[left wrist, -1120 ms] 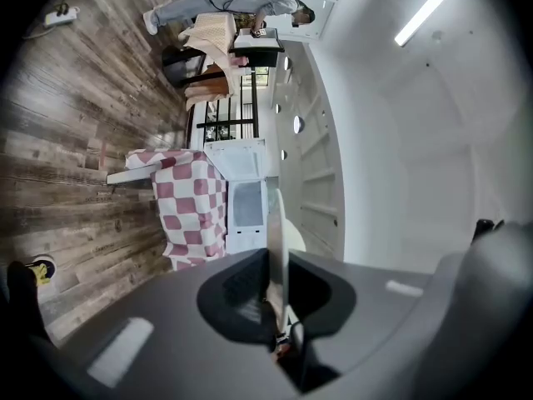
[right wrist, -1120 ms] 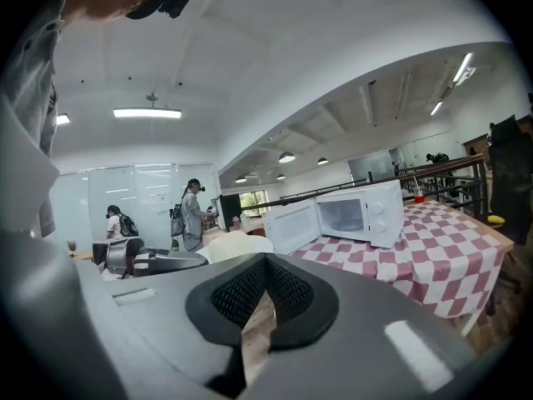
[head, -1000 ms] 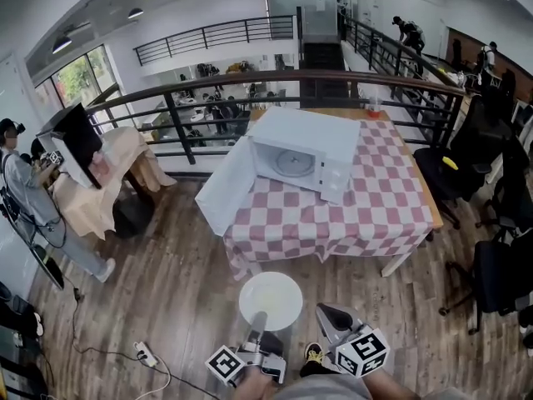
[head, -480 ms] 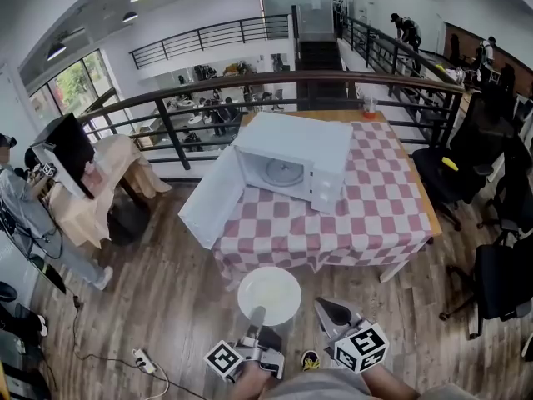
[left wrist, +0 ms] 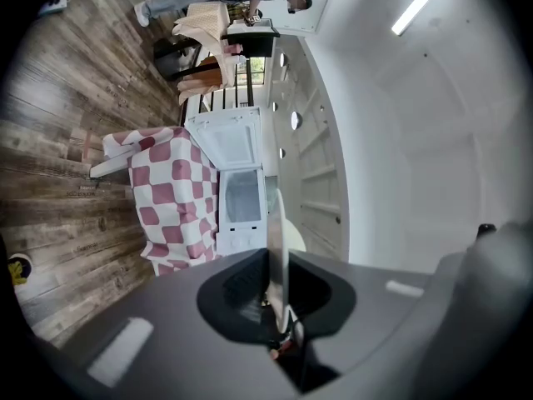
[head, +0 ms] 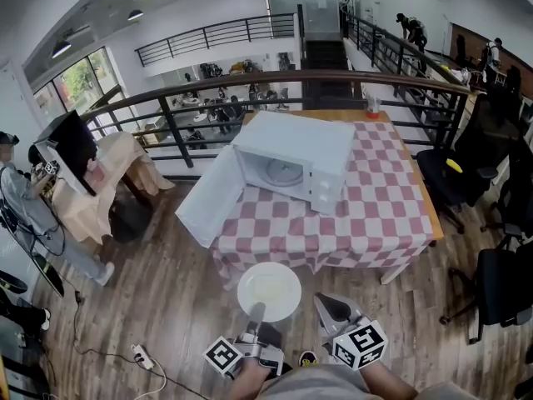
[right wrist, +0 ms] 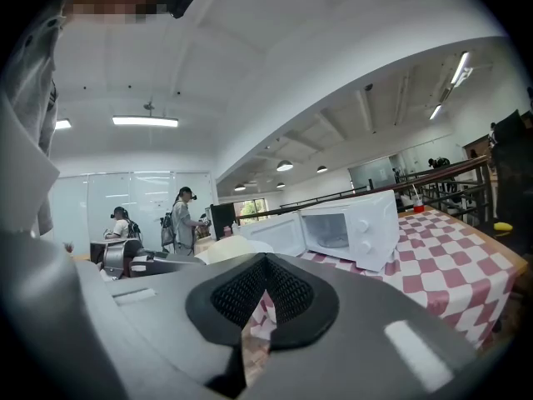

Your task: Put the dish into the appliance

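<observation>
A white plate (head: 269,292) hangs over the wooden floor, short of the table, with my left gripper (head: 256,312) shut on its near rim. In the left gripper view the plate (left wrist: 277,240) shows edge-on between the pads. The white microwave (head: 293,163) stands on the checked table (head: 375,219) ahead, its door (head: 208,197) swung wide open to the left and its cavity empty. My right gripper (head: 330,307) is beside the plate on the right, shut and holding nothing. In the right gripper view the jaw tips (right wrist: 265,261) meet, with the microwave (right wrist: 350,227) beyond them.
A dark railing (head: 333,86) runs behind the table. Black office chairs (head: 454,173) stand to the right. On the left, a person (head: 25,198) is beside a draped table with a monitor (head: 75,144). A red cup (head: 372,107) sits on the table's far edge.
The table and microwave have come slightly nearer in the head view. The plate stays in the left gripper's hold, and both grippers keep their places.
</observation>
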Demonstrator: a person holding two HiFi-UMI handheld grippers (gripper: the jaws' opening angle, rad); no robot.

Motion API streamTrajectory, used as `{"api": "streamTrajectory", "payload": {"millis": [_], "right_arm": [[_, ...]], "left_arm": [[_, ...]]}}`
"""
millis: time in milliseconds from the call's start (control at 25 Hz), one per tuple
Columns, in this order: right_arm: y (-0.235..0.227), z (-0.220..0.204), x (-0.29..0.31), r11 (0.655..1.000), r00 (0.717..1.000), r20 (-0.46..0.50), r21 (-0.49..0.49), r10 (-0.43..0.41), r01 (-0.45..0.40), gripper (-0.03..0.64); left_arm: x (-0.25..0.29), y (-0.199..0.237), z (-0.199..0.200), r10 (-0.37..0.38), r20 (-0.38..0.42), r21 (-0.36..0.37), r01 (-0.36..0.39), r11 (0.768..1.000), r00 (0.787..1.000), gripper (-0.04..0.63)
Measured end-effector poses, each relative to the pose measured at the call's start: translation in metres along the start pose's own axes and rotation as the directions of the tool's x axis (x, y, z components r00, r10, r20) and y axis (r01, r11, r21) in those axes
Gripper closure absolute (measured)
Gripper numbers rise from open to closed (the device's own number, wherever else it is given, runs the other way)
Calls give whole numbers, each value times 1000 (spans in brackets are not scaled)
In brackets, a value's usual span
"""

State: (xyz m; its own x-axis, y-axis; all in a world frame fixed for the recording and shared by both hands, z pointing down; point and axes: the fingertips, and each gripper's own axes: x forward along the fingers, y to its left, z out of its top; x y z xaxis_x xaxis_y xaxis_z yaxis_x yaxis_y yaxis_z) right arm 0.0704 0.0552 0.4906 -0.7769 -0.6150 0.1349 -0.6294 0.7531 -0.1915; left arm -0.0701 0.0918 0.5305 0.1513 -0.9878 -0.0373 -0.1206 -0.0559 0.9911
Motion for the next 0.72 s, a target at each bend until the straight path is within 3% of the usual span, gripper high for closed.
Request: {"api": "streamTrajectory", "payload": {"millis": [720], "right_arm": [[-3, 2, -2, 999, 999, 27, 3, 43, -43, 618]], "left_arm": [[-2, -8, 7, -11, 75, 39, 8, 999, 997, 566]]}}
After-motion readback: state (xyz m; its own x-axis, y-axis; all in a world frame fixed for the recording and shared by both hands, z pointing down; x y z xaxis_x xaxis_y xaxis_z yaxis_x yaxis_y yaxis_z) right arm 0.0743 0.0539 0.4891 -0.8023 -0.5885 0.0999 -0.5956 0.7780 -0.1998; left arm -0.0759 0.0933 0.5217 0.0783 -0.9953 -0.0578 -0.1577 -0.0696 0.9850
